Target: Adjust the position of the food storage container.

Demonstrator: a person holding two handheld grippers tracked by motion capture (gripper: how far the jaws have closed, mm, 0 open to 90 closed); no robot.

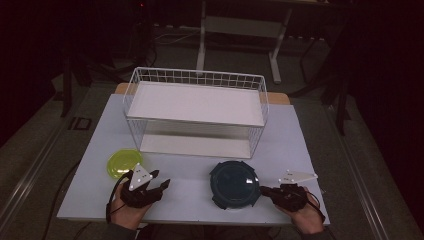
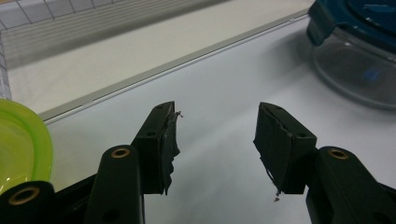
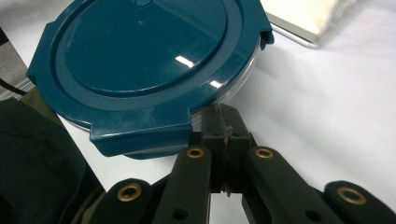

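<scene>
The right claw has its jaws pressed together with nothing between, its tips just beside the rim of the dark teal container, which lies directly ahead of it, i.e. toward the counter's middle. The right claw is much nearer than the left one. The container is round, so it has no long axis; its lid is glossy hard plastic w/ locking tabs, the body under it clear. The left claw is spread and empty, the container well apart on its right, a lime translucent lid just beside it on the other side. A white wire basket stands beyond both.
</scene>
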